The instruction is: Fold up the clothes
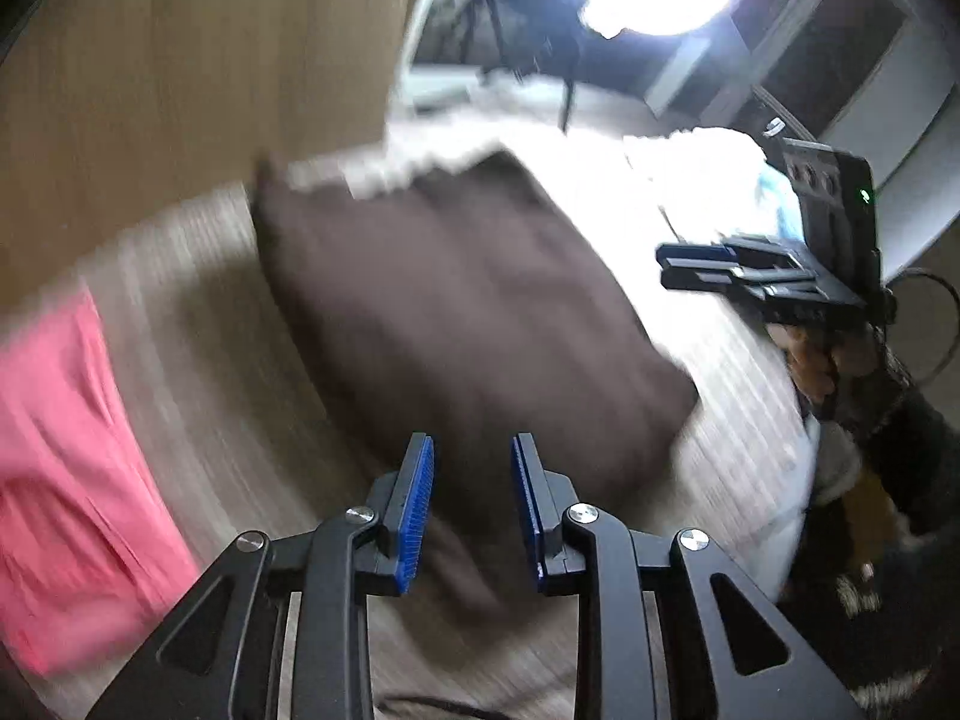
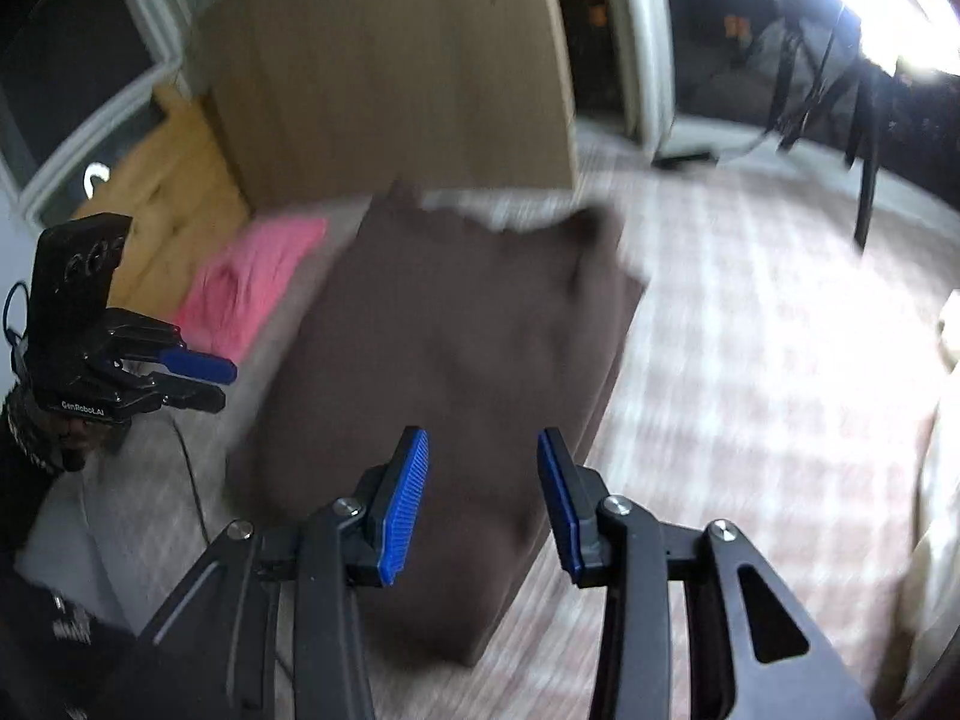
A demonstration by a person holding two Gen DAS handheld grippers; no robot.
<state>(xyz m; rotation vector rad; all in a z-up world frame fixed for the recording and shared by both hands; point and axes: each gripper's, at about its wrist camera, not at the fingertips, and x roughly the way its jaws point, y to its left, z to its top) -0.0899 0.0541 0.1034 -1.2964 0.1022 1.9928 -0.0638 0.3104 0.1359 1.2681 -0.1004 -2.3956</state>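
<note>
A dark brown garment (image 1: 468, 300) (image 2: 456, 348) lies folded flat on the checked bed cover (image 2: 750, 330), blurred in both views. My left gripper (image 1: 474, 444) hovers over its near edge, open, with nothing between the blue pads. In the right wrist view the left gripper (image 2: 227, 384) sits to the left of the garment. My right gripper (image 2: 483, 435) hangs above the garment's near part, open and empty. It also shows in the left wrist view as the right gripper (image 1: 663, 266), off the garment's right side, held by a hand (image 1: 822, 360).
A pink garment (image 1: 60, 450) (image 2: 252, 282) lies left of the brown one, with a mustard cloth (image 2: 168, 198) beyond it. A wooden panel (image 2: 390, 60) stands behind the bed. White cloth (image 1: 690, 162) lies at the far right. A thin cable (image 2: 192, 480) crosses the cover.
</note>
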